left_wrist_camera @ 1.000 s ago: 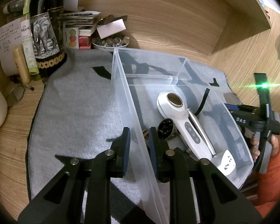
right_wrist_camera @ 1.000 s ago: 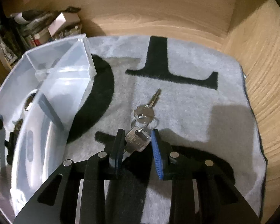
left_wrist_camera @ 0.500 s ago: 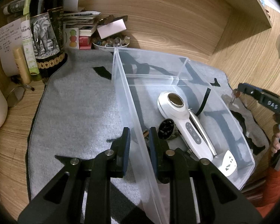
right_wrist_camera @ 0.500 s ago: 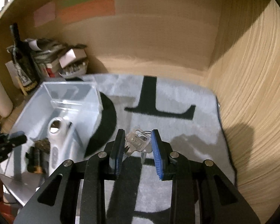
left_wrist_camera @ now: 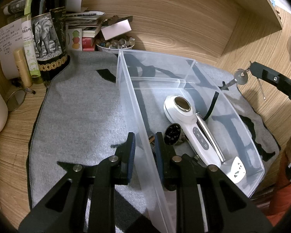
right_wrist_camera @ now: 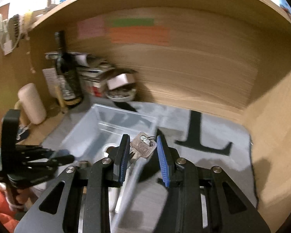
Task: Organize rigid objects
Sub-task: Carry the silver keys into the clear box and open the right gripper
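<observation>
A clear plastic bin point(left_wrist_camera: 248, 136) sits on the grey mat point(left_wrist_camera: 83, 116). It holds a white handheld device point(left_wrist_camera: 192, 128), a metal rod, a dark round piece point(left_wrist_camera: 171, 134) and a white plug. My left gripper point(left_wrist_camera: 144, 149) is shut on the bin's left wall point(left_wrist_camera: 133, 104). My right gripper point(right_wrist_camera: 143, 151) is shut on a set of silver keys point(right_wrist_camera: 143, 145) and holds them in the air over the bin's right edge; the keys also show in the left wrist view point(left_wrist_camera: 240, 76). The bin also shows in the right wrist view point(right_wrist_camera: 106, 128).
At the back left stand a dark bottle with an elephant label point(left_wrist_camera: 48, 36), tubes, stacked books and a bowl of stones point(left_wrist_camera: 114, 43). A wooden wall runs along the back and right. A black letter mark point(right_wrist_camera: 201, 137) is on the mat right of the bin.
My right gripper lifted the keys off the mat and carried them up and left, toward the bin. My left gripper has kept its hold on the bin wall.
</observation>
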A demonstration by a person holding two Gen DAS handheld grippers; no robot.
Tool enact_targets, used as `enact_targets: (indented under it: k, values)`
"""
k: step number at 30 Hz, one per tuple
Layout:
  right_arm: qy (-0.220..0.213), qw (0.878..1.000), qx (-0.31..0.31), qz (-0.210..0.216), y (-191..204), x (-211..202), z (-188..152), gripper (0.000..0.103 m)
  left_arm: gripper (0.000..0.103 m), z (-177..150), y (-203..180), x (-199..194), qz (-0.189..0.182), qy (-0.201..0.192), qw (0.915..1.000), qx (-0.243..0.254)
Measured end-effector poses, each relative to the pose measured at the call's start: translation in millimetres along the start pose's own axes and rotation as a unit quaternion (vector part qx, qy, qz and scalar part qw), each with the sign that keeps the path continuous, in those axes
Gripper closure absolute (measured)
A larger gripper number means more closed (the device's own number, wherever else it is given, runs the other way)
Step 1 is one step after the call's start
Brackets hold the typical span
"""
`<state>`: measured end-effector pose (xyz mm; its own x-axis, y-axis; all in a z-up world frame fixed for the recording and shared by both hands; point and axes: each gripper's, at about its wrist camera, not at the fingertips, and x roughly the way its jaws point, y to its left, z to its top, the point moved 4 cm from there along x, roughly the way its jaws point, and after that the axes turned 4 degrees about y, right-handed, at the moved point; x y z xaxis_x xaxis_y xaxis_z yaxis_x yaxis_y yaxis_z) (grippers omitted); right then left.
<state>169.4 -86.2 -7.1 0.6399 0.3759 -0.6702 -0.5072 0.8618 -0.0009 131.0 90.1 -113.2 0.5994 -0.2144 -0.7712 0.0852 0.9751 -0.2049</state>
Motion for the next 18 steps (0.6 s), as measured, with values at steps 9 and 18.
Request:
enact_targets:
  k: [9,18]
  values:
    - [0.009,0.998,-0.032,0.054,38.1,14.2,-0.8,0.077,0.083,0.1,0.0,0.1,0.0,0.0,1.0,0.0]
    - [0.061,0.994,-0.053,0.072,55.9,42.1,-20.8,0.077,0.083,0.3,0.0,0.2,0.0,0.0,1.0,-0.001]
